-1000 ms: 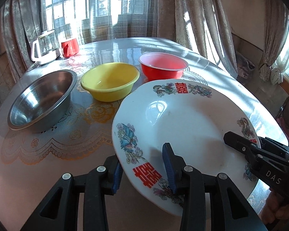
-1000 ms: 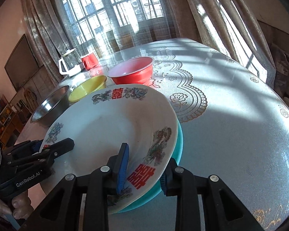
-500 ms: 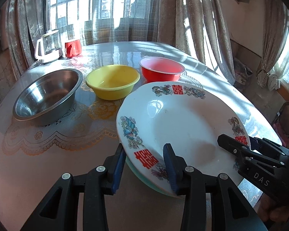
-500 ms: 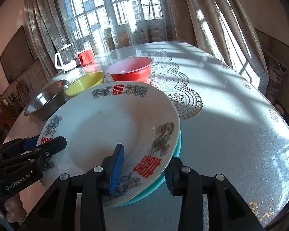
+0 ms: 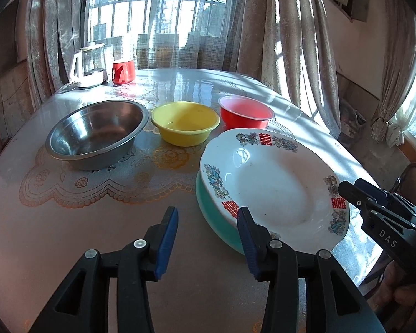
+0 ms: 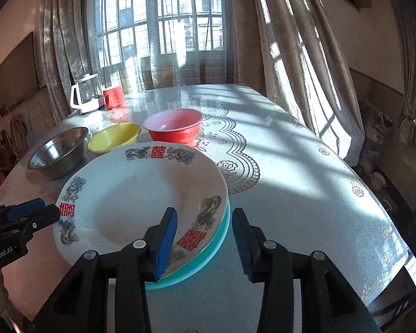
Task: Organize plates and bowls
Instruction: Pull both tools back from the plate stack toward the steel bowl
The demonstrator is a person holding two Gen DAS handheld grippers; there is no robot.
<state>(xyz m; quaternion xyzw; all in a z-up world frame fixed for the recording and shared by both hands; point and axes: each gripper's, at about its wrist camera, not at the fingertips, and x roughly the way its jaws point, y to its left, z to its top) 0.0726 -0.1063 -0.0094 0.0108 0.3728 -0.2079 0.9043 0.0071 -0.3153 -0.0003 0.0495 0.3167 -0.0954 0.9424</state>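
A white plate (image 5: 274, 191) with red characters and bird patterns lies on a teal plate (image 5: 216, 219) near the table's front right. My left gripper (image 5: 208, 238) stands just off their left rim, its jaws opening, nothing pressed between the pads. My right gripper (image 6: 205, 238) straddles the stacked plates' near rim (image 6: 202, 222) without pressing it, its jaws opening too. It shows in the left wrist view at the plate's right edge (image 5: 349, 191). Behind the plates stand a steel bowl (image 5: 97, 133), a yellow bowl (image 5: 185, 122) and a red bowl (image 5: 245, 111) in a row.
A glass kettle (image 5: 88, 66) and a red mug (image 5: 123, 72) stand at the table's far left edge. Lace-patterned cloth covers the round table (image 6: 291, 180). Curtains hang behind, and a chair (image 5: 413, 177) stands off the right side.
The white plate, held tilted by both grippers before, now lies flat on the teal plate. Both grippers have let go, opened wider and drawn back from its rim.
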